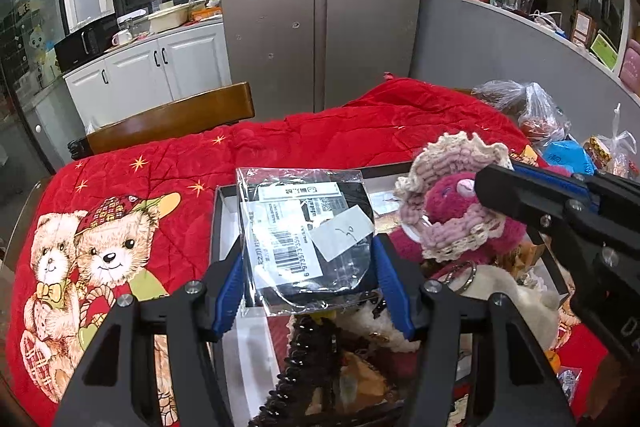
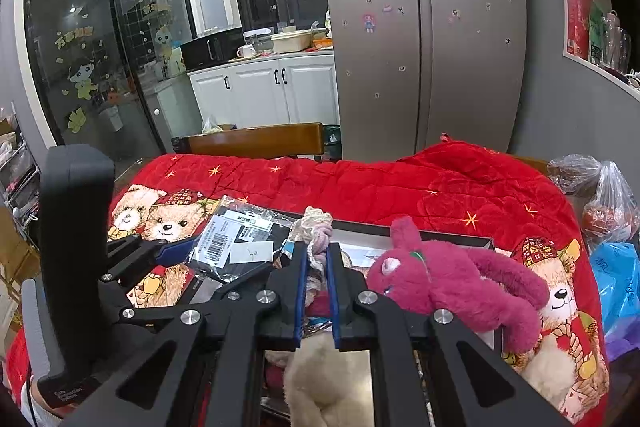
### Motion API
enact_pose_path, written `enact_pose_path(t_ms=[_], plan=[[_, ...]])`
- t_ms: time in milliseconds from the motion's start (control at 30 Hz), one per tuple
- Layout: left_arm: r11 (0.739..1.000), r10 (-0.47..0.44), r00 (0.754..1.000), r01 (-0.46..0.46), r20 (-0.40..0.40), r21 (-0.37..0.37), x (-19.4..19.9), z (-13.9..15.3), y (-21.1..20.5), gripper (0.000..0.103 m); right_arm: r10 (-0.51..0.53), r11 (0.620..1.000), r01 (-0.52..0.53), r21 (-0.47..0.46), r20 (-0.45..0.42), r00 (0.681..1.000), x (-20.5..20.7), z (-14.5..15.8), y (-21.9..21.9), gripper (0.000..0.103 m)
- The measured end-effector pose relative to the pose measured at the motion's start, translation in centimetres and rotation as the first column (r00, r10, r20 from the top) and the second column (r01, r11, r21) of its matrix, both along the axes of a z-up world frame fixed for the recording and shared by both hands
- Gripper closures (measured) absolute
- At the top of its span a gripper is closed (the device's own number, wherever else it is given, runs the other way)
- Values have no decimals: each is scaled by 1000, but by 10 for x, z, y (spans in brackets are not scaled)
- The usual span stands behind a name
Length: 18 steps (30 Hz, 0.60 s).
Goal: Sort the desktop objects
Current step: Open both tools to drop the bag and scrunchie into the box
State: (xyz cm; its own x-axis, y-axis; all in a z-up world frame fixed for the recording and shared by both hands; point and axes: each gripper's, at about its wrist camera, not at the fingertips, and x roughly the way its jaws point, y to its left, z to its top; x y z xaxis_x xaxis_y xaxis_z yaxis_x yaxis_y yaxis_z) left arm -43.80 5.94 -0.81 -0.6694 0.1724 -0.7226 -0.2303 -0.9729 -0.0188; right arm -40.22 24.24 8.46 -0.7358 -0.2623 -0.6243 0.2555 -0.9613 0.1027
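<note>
Gripping bagged packet (image 1: 308, 239), left gripper (image 1: 310, 287) | right gripper (image 2: 317, 291) pinching pink plush (image 2: 316, 247)

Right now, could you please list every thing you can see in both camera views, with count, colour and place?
packaged item: one, black in clear plastic bag, between the left gripper's blue pads
crocheted toy: one, cream and pink, clamped in the right gripper
plush toy: one, magenta, on the tray's right side
tray: one, dark-rimmed, on the quilt
quilt: one, red with bears, covering the table
fridge: one, silver, behind
left gripper: black
right gripper: black
</note>
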Motion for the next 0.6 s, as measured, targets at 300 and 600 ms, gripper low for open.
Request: enact_pose_path(t_ms=[300,600], plan=[[1000,13,1000,-13,-7,-19,2,6,-1,11,-74,995,74,-65,10,997,-5,3,14,43],[999,-12,1000,11,-13,-44,7,9,8,10,-38,998,37,-50,-6,999,-1,8,9,38]])
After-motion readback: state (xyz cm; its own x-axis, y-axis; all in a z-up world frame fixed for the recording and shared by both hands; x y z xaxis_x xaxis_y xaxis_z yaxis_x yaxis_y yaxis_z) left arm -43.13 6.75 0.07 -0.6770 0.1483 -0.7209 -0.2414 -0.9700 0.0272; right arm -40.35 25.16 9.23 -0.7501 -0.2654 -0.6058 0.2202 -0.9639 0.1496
